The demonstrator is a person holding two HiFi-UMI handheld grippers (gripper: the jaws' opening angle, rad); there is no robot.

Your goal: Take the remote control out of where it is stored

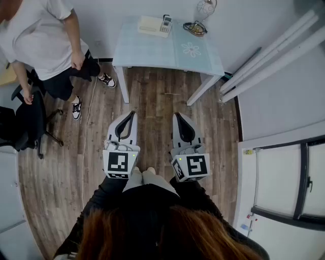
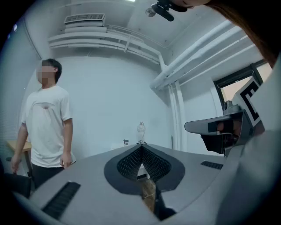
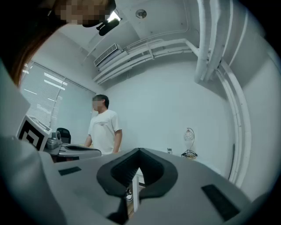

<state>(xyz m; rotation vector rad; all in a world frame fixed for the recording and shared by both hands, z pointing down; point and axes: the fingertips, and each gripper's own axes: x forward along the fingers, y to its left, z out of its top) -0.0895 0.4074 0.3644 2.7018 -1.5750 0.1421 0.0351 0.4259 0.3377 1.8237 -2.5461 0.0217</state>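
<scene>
There are two grippers. The left gripper and the right gripper are held side by side, pointing level, above the brown wood floor. Both have their jaws pressed tight together, with nothing between them.

There is one table. It stands far from the grippers, against the far wall. Its top is pale blue, with one white flower picture on it.

There is one remote control. It is on the far edge of the table, well apart from both grippers. It is small and light grey, with a darker patch on its front. It looks too small to tell what it sits in. It is just right of one flat white box.

Further right on the table are one bundle of black cable and one round lamp.

One person in a white T-shirt stands at the far left, with one hand on one black chair.
</scene>
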